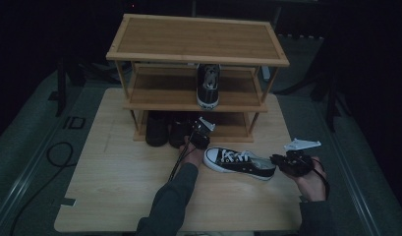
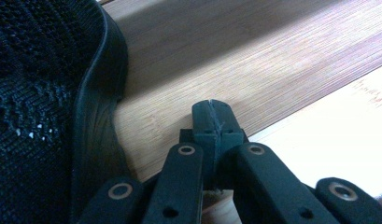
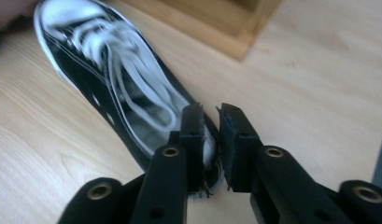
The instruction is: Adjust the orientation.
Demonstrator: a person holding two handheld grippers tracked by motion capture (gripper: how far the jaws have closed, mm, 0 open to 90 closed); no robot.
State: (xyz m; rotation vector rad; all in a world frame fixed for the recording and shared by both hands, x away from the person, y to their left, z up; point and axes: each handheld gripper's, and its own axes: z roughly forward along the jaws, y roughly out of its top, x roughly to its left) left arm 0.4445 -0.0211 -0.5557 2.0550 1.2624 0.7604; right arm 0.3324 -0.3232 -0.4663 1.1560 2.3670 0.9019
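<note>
A black-and-white laced sneaker (image 1: 238, 162) lies on its sole on the wooden table (image 1: 120, 187), toe to the left. My right gripper (image 1: 274, 158) is at its heel. In the right gripper view the jaws (image 3: 211, 112) stand a narrow gap apart over the heel end of the sneaker (image 3: 128, 93), and I see no pad pressing on it. My left gripper (image 1: 194, 128) reaches into the bottom shelf beside a pair of dark shoes (image 1: 157, 129). In the left gripper view its jaws (image 2: 211, 109) are shut on nothing, just right of a black mesh shoe (image 2: 39, 93).
A three-tier bamboo shoe rack (image 1: 193, 37) stands at the back of the table. A matching sneaker (image 1: 208, 86) sits on its middle shelf, toe toward me. Cables lie on the floor to the left (image 1: 56, 152).
</note>
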